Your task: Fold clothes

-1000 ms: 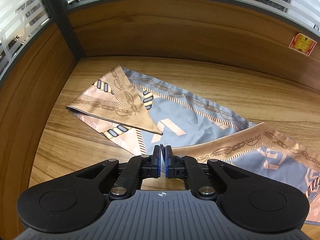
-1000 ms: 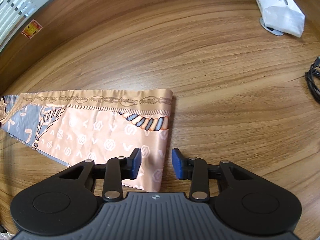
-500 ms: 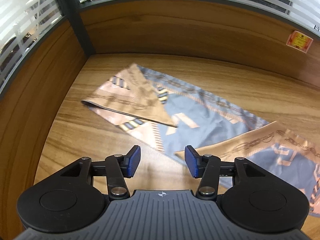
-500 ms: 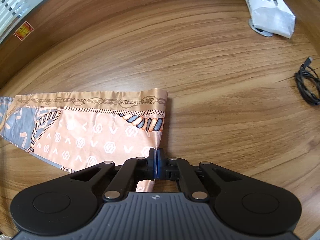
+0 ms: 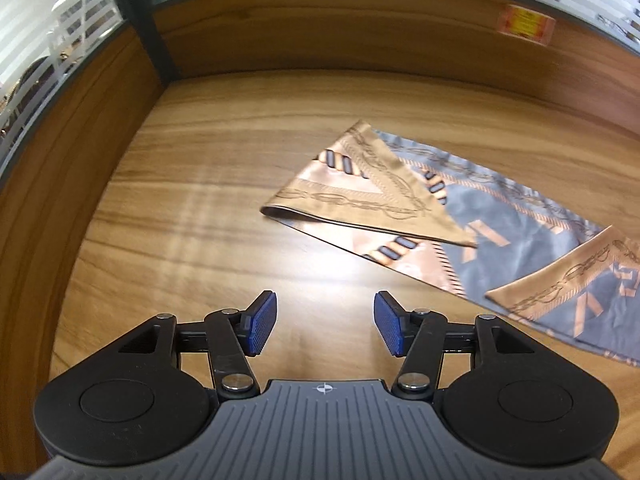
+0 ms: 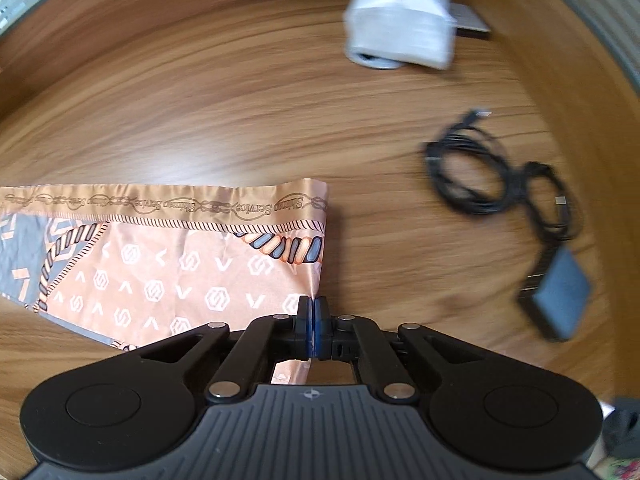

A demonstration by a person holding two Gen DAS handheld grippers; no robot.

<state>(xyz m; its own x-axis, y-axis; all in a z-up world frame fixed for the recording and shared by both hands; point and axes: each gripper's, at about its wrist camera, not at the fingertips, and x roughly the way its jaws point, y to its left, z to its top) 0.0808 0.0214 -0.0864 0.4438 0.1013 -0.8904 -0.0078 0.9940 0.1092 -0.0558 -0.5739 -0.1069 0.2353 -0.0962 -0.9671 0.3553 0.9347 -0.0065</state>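
Wood-grain surface (image 5: 208,208) carries the satin scarf (image 5: 400,196), one corner already folded over. My left gripper (image 5: 324,328) has let go and its jaws are opening over bare wood; my right gripper (image 6: 314,324) has just clamped the scarf's end edge, ready to fold it across.

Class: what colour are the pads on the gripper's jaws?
Blue, clearest in the left wrist view on the left gripper pads.

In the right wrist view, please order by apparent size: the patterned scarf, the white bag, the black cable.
1. Peach and grey patterned silk scarf, largest.
2. White plastic bag.
3. Coiled black cable; bag lies farther, so ranks two and three are unsure.
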